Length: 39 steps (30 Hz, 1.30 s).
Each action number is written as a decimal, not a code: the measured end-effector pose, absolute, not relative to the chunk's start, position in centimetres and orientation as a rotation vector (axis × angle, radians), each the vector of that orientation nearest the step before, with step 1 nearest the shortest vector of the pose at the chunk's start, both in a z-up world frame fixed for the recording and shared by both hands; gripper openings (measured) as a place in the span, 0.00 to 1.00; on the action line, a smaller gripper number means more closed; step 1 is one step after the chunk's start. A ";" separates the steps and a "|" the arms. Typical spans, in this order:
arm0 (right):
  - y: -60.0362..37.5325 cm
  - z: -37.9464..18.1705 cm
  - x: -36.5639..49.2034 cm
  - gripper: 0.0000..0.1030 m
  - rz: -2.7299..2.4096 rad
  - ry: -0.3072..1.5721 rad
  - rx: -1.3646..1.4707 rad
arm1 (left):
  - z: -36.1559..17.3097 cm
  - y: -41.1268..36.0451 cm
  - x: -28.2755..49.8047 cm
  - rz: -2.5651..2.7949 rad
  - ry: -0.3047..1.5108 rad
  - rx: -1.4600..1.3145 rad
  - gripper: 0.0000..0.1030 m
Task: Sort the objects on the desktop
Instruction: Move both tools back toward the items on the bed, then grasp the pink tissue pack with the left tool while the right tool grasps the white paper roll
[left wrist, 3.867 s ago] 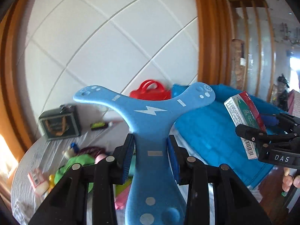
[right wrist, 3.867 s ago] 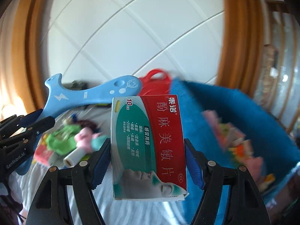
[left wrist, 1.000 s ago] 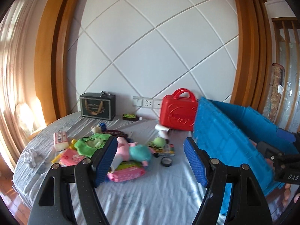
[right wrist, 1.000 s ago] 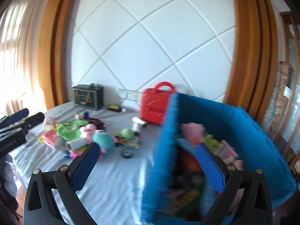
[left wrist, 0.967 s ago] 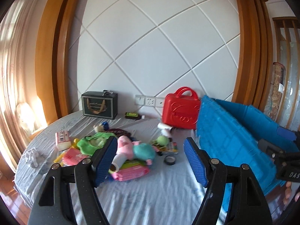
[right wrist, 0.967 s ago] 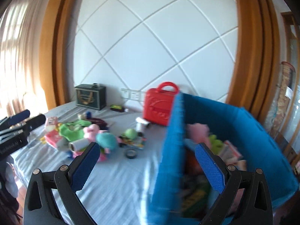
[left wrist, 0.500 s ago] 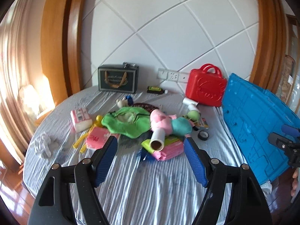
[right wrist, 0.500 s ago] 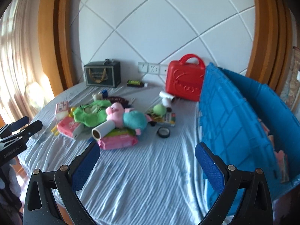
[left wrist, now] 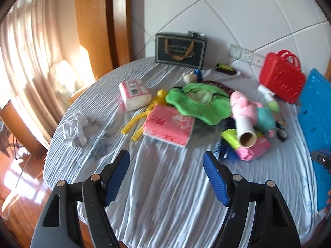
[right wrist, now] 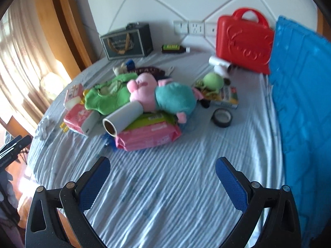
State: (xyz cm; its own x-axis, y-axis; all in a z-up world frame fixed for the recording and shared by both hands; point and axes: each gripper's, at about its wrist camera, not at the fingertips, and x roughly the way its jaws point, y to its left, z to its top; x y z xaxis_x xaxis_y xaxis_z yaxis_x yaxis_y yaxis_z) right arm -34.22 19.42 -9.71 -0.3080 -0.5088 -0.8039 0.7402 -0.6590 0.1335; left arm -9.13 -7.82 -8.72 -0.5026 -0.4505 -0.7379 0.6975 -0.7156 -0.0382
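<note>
Both grippers are held above the bare striped cloth (right wrist: 165, 186) at the bottom of each frame, tilted down toward the toys, likely so the next thing can be picked. The left gripper (left wrist: 166, 176) is seen with its jaws wide apart and nothing between them. The right gripper (right wrist: 163, 183) is spread wide and empty too.

The things to be sorted are piled in the middle of the frames. A paper roll (right wrist: 123, 118) is propped on pink wipes (right wrist: 148, 139), and a pink plush pig (right wrist: 159, 95) is laid on top. A black tape ring (right wrist: 222, 117) is set apart, near the blue bin (right wrist: 302, 95) at the right edge, where sorted things seem to be kept.
</note>
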 end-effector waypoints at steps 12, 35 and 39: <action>16.0 -14.1 -38.1 1.00 -2.015 0.388 1.250 | -13.5 -12.8 -16.1 -2.199 0.479 1.084 0.71; 1.8 -15.7 -36.4 0.98 -2.014 0.339 1.361 | -21.9 -22.1 -15.2 -2.064 0.320 1.388 0.71; -0.4 -18.0 -36.5 0.64 -1.992 0.402 1.411 | -19.9 -22.7 -13.2 -2.082 0.405 1.345 0.71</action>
